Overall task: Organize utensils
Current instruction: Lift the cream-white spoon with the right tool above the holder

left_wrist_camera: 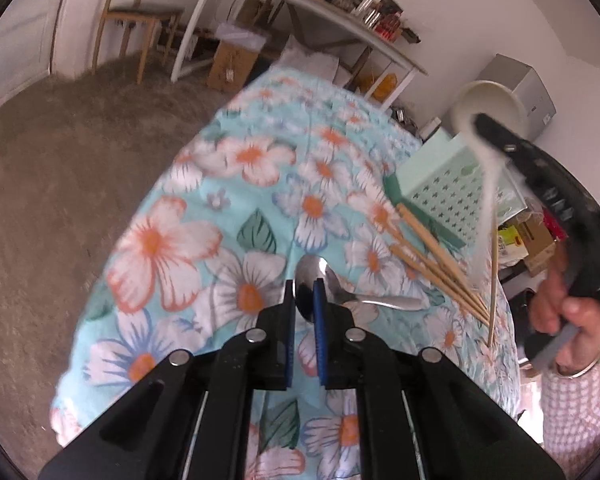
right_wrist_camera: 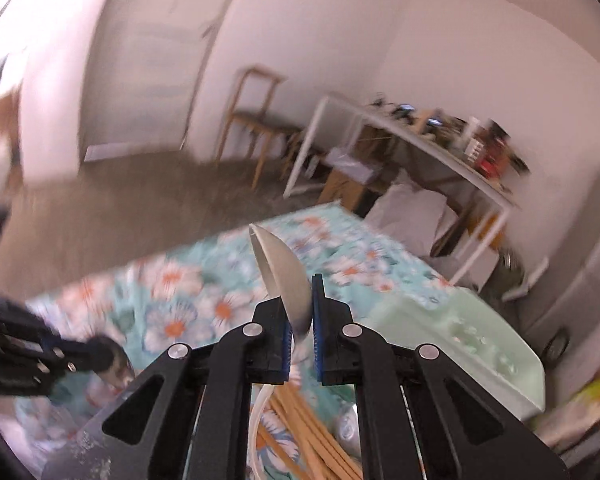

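Observation:
My left gripper (left_wrist_camera: 304,300) is shut on the bowl of a metal spoon (left_wrist_camera: 306,288) just above the floral tablecloth; a second metal spoon (left_wrist_camera: 360,298) lies beside it. My right gripper (right_wrist_camera: 298,312) is shut on a white ladle (right_wrist_camera: 280,272), held in the air; the ladle's bowl (left_wrist_camera: 486,106) and my right gripper (left_wrist_camera: 500,136) show blurred in the left wrist view. Several wooden chopsticks (left_wrist_camera: 432,260) lie fanned next to a mint-green perforated basket (left_wrist_camera: 444,184). The chopsticks (right_wrist_camera: 312,436) and basket (right_wrist_camera: 472,344) also show under my right gripper.
The table (left_wrist_camera: 228,216) has a turquoise floral cloth and its edges drop to a brown carpet. A wooden chair (left_wrist_camera: 136,12) and a cluttered white desk (left_wrist_camera: 320,12) stand at the far wall. Boxes (left_wrist_camera: 528,236) sit right of the table.

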{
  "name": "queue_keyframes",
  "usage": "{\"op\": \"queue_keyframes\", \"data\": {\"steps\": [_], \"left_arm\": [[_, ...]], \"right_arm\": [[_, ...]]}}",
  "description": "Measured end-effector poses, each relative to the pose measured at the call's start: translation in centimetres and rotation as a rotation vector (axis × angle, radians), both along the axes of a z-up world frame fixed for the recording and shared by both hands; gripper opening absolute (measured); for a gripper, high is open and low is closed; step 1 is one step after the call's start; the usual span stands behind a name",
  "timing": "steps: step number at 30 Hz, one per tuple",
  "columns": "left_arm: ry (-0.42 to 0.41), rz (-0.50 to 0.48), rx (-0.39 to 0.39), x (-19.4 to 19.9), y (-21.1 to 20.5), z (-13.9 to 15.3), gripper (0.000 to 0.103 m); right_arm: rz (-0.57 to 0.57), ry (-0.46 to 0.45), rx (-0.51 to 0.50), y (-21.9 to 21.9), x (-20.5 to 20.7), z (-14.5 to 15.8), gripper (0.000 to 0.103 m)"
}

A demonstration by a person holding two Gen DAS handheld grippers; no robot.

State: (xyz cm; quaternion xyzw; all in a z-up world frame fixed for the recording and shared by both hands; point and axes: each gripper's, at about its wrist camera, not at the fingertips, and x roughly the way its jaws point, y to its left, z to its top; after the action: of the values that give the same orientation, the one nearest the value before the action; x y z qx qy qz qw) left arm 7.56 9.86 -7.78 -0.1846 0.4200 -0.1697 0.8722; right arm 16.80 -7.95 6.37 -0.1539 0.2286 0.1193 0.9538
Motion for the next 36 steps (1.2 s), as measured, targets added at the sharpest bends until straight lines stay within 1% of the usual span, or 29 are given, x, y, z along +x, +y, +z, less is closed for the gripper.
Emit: {"op": "queue_keyframes", "data": {"steps": [2, 5, 7, 10, 11, 13, 17, 19, 22, 24, 26, 29, 33, 36], "left_arm": [[-0.043, 0.011, 0.026, -0.5, -0.1, 1.3, 0.004], [-0.127, 0.031, 0.065, -1.6, -0.3, 3.9, 0.002], [-0.196, 0.044, 0.099, -2.5, -0.4, 5.8, 0.001], [-0.261, 0.047, 0.146, -3.3, -0.7, 8.3, 0.001], [-0.278, 0.045, 0.148, -3.5, -0.8, 9.3, 0.001], [-0.312, 0.041, 0.139, -3.7, -0.7, 11.2, 0.001], [-0.418, 0.028, 0.149, -3.9, -1.5, 15.7, 0.001], [-0.468, 0.010, 0.135, -3.7, -2.3, 18.2, 0.001], [-0.539, -0.011, 0.134, -3.0, -3.8, 21.2, 0.001], [-0.578, -0.028, 0.143, -2.2, -4.9, 22.5, 0.001], [-0.581, -0.045, 0.152, -0.4, -6.2, 23.2, 0.001], [-0.556, -0.069, 0.193, 2.3, -8.2, 23.2, 0.001], [-0.506, -0.104, 0.270, 6.4, -11.1, 21.6, 0.002], [-0.470, -0.127, 0.304, 8.6, -12.8, 20.1, 0.002]], "right_arm": [[-0.039, -0.025, 0.100, -2.4, -1.2, 2.0, 0.007], [-0.082, -0.061, 0.205, -5.6, -3.1, 4.2, 0.007], [-0.109, -0.083, 0.246, -7.2, -4.0, 5.2, 0.007], [-0.153, -0.109, 0.314, -10.0, -5.9, 6.6, 0.007], [-0.167, -0.116, 0.344, -11.2, -6.6, 7.1, 0.007], [-0.186, -0.126, 0.385, -12.6, -7.5, 7.7, 0.007], [-0.212, -0.167, 0.454, -15.2, -9.5, 9.0, 0.007], [-0.218, -0.187, 0.480, -16.2, -10.2, 9.8, 0.007], [-0.224, -0.214, 0.502, -17.5, -11.2, 10.5, 0.007], [-0.225, -0.228, 0.507, -17.8, -11.3, 10.8, 0.007], [-0.224, -0.240, 0.515, -18.2, -11.1, 11.3, 0.007], [-0.223, -0.244, 0.524, -18.7, -10.8, 11.5, 0.007], [-0.213, -0.253, 0.539, -19.7, -9.6, 12.0, 0.007], [-0.200, -0.260, 0.553, -20.5, -8.3, 12.3, 0.007]]}}
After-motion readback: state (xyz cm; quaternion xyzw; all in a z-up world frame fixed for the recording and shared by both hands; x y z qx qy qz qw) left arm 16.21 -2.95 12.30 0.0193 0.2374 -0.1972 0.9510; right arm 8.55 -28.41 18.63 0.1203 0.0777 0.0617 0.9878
